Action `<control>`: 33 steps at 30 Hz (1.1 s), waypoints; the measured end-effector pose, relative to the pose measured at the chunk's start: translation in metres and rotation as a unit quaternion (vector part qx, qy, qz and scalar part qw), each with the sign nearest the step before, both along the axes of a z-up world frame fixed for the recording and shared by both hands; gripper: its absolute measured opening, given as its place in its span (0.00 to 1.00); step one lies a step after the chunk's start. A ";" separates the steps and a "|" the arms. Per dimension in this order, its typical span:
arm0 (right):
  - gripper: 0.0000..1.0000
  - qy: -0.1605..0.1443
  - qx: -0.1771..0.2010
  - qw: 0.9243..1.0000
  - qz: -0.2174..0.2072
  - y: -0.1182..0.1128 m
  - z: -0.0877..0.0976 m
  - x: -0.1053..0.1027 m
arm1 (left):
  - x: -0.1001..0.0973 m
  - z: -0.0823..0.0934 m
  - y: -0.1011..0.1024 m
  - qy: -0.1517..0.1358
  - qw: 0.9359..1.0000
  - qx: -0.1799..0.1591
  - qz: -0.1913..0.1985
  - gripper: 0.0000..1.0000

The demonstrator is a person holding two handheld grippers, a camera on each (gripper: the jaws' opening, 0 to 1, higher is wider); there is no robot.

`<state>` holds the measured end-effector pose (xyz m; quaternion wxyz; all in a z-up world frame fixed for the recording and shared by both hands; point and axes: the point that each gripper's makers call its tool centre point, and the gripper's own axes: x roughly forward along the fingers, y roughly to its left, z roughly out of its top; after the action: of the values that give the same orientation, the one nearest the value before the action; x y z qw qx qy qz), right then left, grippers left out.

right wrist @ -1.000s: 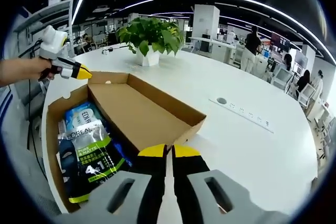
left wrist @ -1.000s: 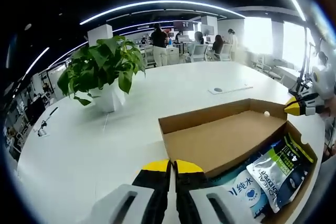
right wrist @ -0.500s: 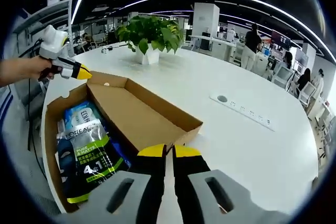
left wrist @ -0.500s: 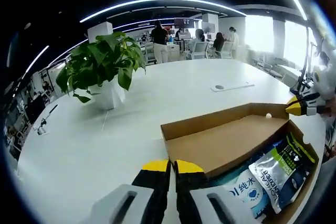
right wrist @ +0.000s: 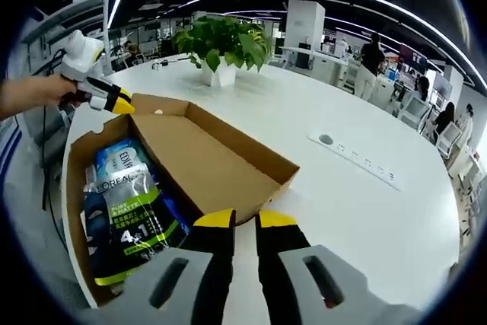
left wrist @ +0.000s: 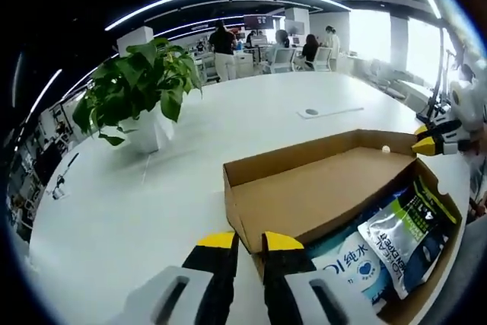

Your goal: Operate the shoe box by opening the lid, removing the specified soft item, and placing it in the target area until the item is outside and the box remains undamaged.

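Left gripper (left wrist: 251, 240) pointed forward from bottom of left gripper view, yellow-tipped jaws slightly apart, narrow gap between them, nothing held. Right gripper (right wrist: 243, 220) same pose in right gripper view, jaws a little apart, nothing between. In right gripper view, left gripper (right wrist: 114, 100) seen at far left, held by person's hand (right wrist: 34, 93), tips together. In left gripper view, right gripper (left wrist: 428, 141) appeared at right edge.

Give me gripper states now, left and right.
Left gripper: jaws slightly apart, holding nothing, at the shoe box lid edge.
Right gripper: jaws slightly apart, holding nothing.
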<state>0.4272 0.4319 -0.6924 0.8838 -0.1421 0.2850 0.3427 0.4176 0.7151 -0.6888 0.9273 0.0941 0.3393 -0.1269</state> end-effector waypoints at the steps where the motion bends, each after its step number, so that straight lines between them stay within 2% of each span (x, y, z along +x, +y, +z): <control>1: 0.10 0.003 0.001 1.000 0.002 0.000 0.000 -0.002 | 0.000 0.000 0.001 0.001 1.000 0.001 -0.002 0.15; 4: 0.14 0.008 0.005 1.000 0.003 0.000 0.001 -0.006 | -0.005 0.003 0.003 0.002 1.000 0.018 -0.009 0.18; 8: 0.19 0.010 0.015 1.000 0.002 -0.001 0.005 -0.010 | -0.008 0.005 0.003 0.002 1.000 0.015 -0.007 0.21; 15: 0.31 0.021 0.039 0.999 -0.002 -0.003 0.015 -0.019 | -0.029 0.016 -0.005 0.004 1.000 0.015 -0.005 0.27; 17: 0.34 0.020 0.046 0.999 0.000 -0.003 0.018 -0.023 | -0.037 0.017 -0.007 0.006 1.000 0.026 -0.006 0.29; 24: 0.38 0.018 0.050 0.998 0.014 -0.007 0.028 -0.038 | -0.058 0.021 -0.023 0.012 1.000 0.021 -0.018 0.30; 29: 0.41 0.021 0.057 0.998 0.019 -0.010 0.034 -0.049 | -0.070 0.021 -0.040 0.020 0.999 0.003 -0.033 0.31; 33: 0.45 0.025 0.062 0.998 0.022 -0.013 0.038 -0.062 | -0.082 0.014 -0.059 0.041 0.998 -0.030 -0.046 0.31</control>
<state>0.3656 0.4186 -0.6547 0.8756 -0.0849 0.2820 0.3828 0.3355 0.6565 -0.6752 0.9082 0.0766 0.3683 -0.1834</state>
